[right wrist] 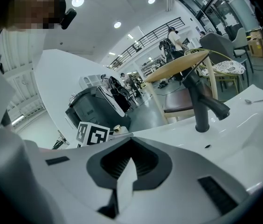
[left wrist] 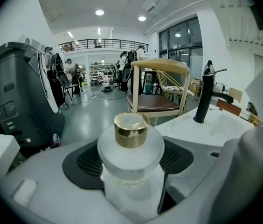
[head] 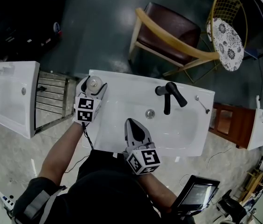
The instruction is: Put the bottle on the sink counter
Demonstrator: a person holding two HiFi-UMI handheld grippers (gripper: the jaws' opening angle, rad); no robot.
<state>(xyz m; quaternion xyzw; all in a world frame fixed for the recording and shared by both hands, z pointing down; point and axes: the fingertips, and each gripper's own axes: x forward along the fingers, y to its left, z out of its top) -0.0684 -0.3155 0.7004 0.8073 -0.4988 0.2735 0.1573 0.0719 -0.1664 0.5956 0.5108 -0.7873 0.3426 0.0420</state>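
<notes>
Left gripper [head: 92, 90] is out on an extended forearm at the back-left corner of the sink [head: 187, 141], jaws clamped on the upright frosted bottle [left wrist: 130, 155] with a gold cap. It sits over the counter near the left edge; can't tell if it touches. Right gripper [head: 136, 130] hovers at the basin's front rim, jaws together and empty, black faucet [head: 169, 96] well apart to its right

Bright, even indoor light from round ceiling lamps [left wrist: 99, 12]; white sink [head: 187, 125] gleams, shadows soft. Gripper views fisheye-bent, dark at corners; near bottle [left wrist: 130, 162] slightly soft.
</notes>
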